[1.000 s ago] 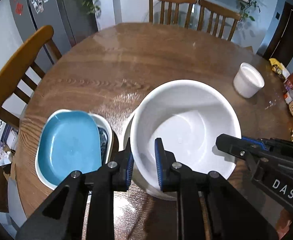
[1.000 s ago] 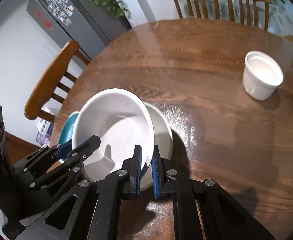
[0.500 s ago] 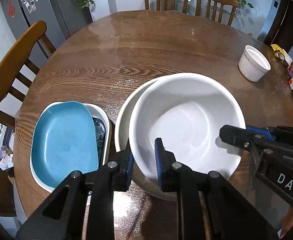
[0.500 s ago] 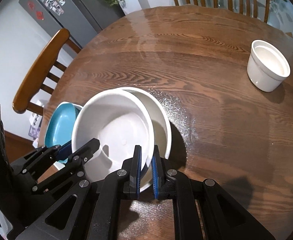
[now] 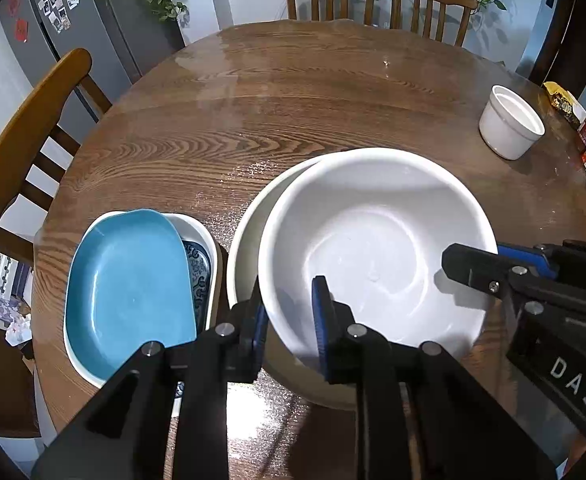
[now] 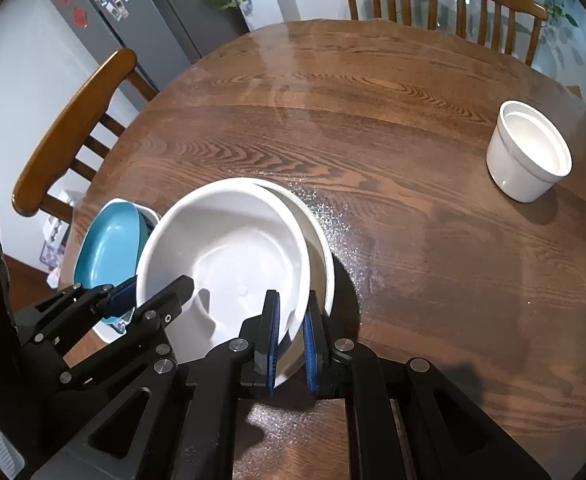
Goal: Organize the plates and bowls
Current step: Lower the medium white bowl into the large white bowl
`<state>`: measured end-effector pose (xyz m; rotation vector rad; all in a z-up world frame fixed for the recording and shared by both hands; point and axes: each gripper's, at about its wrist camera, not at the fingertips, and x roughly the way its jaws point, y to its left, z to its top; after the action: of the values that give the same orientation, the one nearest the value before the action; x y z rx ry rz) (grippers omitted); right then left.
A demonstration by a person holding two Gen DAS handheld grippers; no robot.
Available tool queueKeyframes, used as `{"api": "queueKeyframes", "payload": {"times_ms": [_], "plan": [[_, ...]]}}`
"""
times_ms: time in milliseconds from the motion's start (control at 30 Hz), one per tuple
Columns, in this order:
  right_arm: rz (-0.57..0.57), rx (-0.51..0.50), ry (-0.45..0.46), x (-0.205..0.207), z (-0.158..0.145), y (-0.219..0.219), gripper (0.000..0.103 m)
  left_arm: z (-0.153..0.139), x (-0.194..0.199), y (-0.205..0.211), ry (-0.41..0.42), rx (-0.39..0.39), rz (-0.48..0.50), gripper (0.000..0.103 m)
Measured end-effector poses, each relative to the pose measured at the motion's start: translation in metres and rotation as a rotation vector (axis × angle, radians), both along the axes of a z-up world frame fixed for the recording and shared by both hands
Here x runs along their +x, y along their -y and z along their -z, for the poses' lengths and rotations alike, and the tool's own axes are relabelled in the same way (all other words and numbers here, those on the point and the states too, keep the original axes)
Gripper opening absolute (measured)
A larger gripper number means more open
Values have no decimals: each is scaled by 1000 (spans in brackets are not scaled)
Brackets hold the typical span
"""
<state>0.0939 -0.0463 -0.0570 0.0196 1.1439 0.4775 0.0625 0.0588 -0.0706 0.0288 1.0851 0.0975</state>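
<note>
Left tongs: the left tongs (image 5: 289, 320) straddle the near rim of the large white ceramic bowl (image 5: 373, 248), one pad inside and one outside, with a visible gap to the inner pad, so a loose hold or just letting go; I cannot tell which.
Right tongs: the right tongs (image 6: 291, 336) straddle the same bowl's rim on the opposite side, blue pads close to the wall but seemingly not squeezing hard.
Task thing: that bowl sits just ahead of both tongs, nested off-centre inside a second, wider white bowl (image 5: 249, 232) on the round brown wooden surface (image 5: 293, 100).
Further out: left of the left tongs, a blue oval plate (image 5: 129, 288) lies stacked in a white rectangular dish (image 5: 207, 236); far off to the right stands a small white ramekin (image 5: 511, 122), apart from everything.
Risk: the upper bowl looks shifted toward the right, not seated square. If one side lets go first it could rock, clack on the lower rim or slide. Glazed ceramic is slick, and pulling the pads back at an angle could drag the rim along.
Change: compared with a second ago the bowl sits lower and flatter in its partner, more of the lower rim shows at left, and both tongs have gone slacker, the right pair most plainly.
</note>
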Motion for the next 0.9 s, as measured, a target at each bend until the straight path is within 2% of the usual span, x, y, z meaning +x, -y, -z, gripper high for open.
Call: {"api": "queueKeyframes", "payload": {"times_ms": [700, 800, 900], "plan": [[20, -2, 50, -9, -10, 5, 11, -6, -1, -2, 17, 6, -7, 21], [25, 2, 60, -11, -14, 7, 11, -9, -2, -3, 24, 5, -14, 23], [28, 14, 69, -14, -18, 9, 11, -12, -4, -3, 35, -2, -14, 32]]}}
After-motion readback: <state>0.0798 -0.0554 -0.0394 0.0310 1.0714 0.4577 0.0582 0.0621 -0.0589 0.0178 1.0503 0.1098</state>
